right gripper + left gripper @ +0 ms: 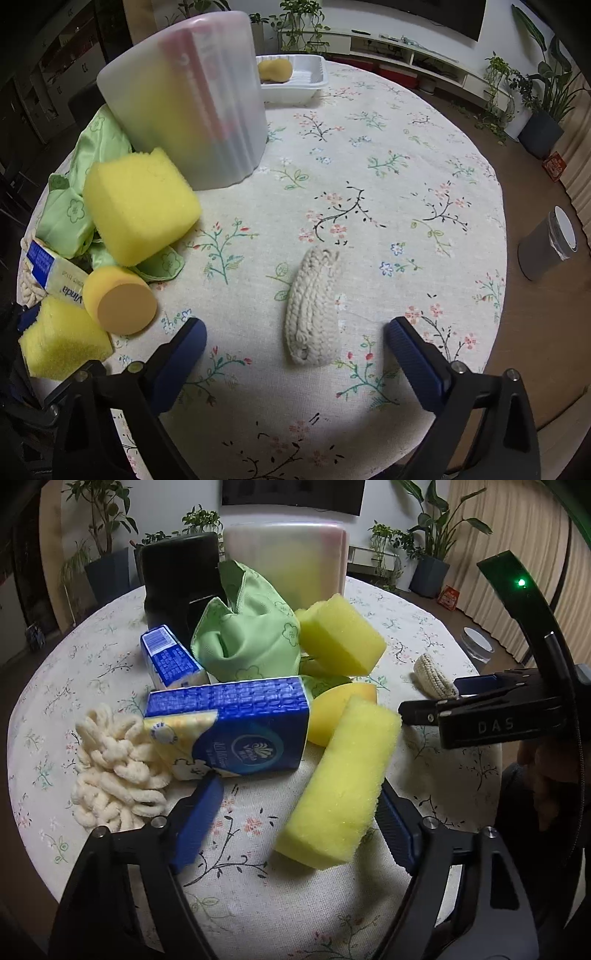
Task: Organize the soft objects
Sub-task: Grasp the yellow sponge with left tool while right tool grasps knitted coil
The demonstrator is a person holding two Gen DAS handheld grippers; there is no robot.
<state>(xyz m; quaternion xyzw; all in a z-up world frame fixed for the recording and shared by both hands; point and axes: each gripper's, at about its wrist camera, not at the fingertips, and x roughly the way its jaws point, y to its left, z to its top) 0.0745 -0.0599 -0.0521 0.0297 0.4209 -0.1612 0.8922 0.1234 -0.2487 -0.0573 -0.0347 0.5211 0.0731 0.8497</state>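
My left gripper [299,819] is open, with a long yellow sponge [340,782] lying tilted between its fingers. Behind it are a blue tissue pack [236,727], a smaller tissue pack [170,657], a green cloth [247,638], a thick yellow sponge [340,635], a round orange sponge [332,712] and a cream looped cloth [114,768]. My right gripper [295,343] is open around a cream knitted pad [314,310], which lies on the tablecloth. The right gripper also shows at the right of the left wrist view [436,701].
A tall translucent white container [192,99] stands behind the pile. A white tray [306,74] holding an orange sponge [275,70] sits at the table's far edge. A black box [177,576] stands at the back left. A grey bin [546,247] stands on the floor.
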